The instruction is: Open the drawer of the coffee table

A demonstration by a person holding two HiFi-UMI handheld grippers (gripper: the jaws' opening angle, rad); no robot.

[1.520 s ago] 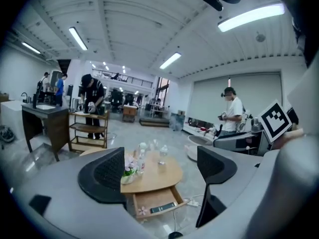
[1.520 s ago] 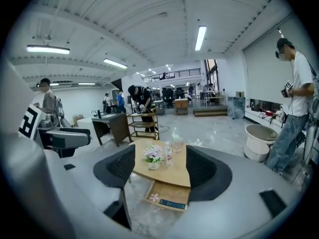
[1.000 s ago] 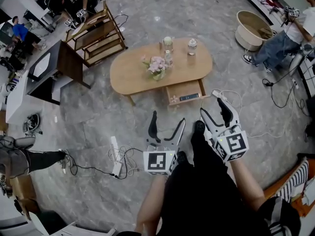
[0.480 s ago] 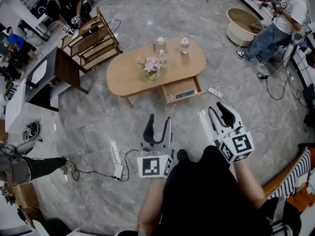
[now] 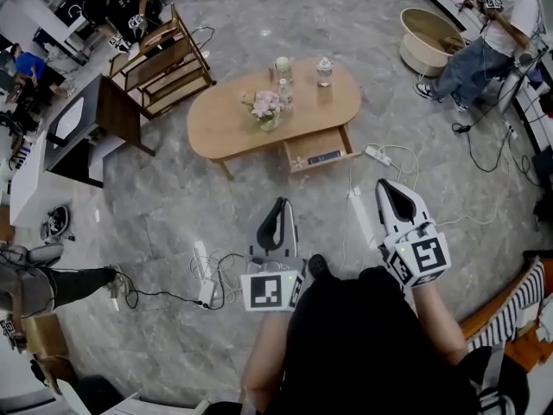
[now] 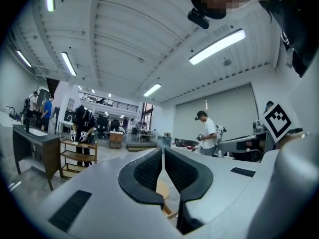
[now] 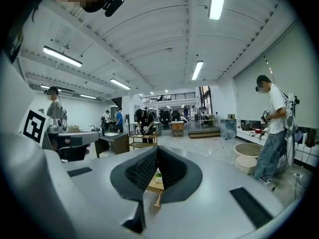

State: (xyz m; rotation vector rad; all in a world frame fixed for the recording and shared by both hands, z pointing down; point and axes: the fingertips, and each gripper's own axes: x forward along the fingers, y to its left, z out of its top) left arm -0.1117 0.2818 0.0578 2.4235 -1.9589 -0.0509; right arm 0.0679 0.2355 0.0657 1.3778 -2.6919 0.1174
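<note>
The oval wooden coffee table stands on the grey stone floor ahead of me, in the upper middle of the head view. Its drawer sticks out of the near side, pulled open, with small items inside. Both grippers hang over the floor well short of the table. My left gripper and right gripper have just been closing and are now shut with nothing between the jaws. In the left gripper view the gripper shows its pads together; the right gripper shows the same, with a sliver of the table below the pads.
Flowers and two glass jars sit on the tabletop. A power strip and cables lie right of the drawer, another strip at my left. A wooden shelf, dark desk, round tub and a person ring the room.
Both grippers' jaws went from wide open to shut, empty. Both hands drew back from the table, which now sits farther up the head view.
</note>
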